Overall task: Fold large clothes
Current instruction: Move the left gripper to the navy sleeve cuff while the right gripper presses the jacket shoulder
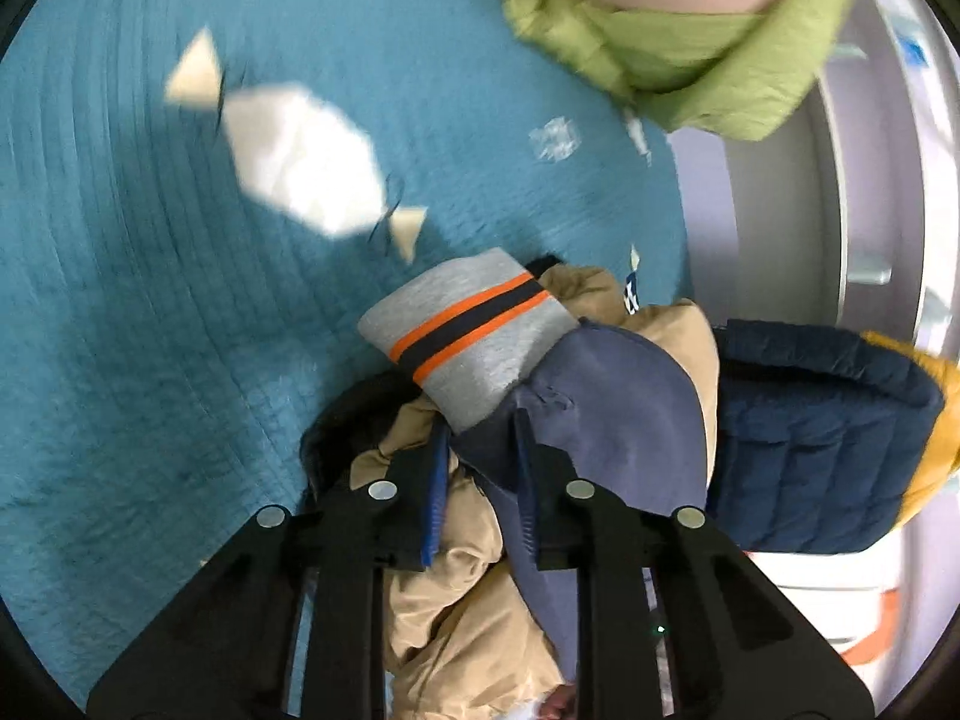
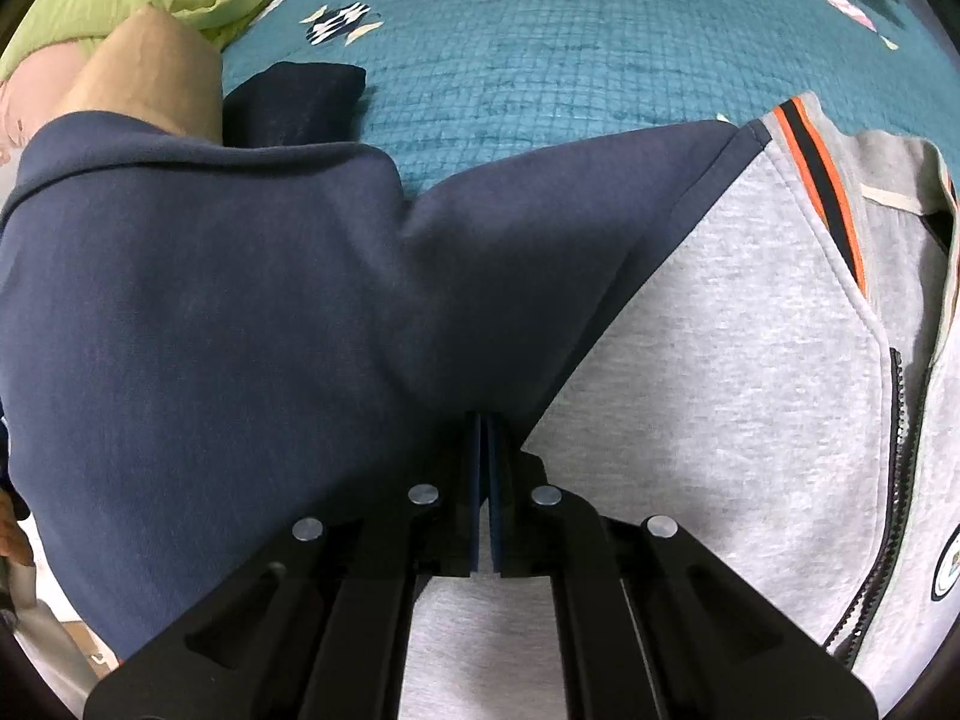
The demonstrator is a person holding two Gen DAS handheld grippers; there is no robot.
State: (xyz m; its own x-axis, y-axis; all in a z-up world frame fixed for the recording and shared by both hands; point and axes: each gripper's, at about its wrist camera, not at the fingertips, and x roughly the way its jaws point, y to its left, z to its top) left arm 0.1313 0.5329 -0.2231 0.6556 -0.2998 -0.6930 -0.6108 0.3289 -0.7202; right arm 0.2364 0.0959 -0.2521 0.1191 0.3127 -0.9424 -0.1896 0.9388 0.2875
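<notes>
My right gripper (image 2: pixel 486 438) is fully closed, and its two blue pads are pressed together with the navy cloth of the jacket (image 2: pixel 240 276) pinched at their tips, just where the navy sleeve meets the grey front panel (image 2: pixel 720 372). My left gripper (image 1: pixel 483 462) stands narrow, and a fold of the same navy cloth sits between its fingers (image 1: pixel 438 480); I judge that it grips this fold, but the left pad is partly hidden and I am not fully sure the pads press. The jacket lies on the teal quilt (image 2: pixel 570 60), with its zipper (image 2: pixel 894 480) and the orange and black stripe (image 2: pixel 816 180) to the right side. In the left view the striped grey cuff (image 1: pixel 468 336) lies on top of a tan garment (image 1: pixel 456 600), and just beside these is a dark blue puffer coat (image 1: pixel 828 438) with a yellow lining. Farther away, a green garment (image 1: pixel 690 60) rests at the edge of the quilt. By my judgement the folding is only at the beginning: the sleeve is caught but not yet laid flat over the body, the jacket is still spread and wrinkled, and the other clothes wait unfolded in a loose heap.
</notes>
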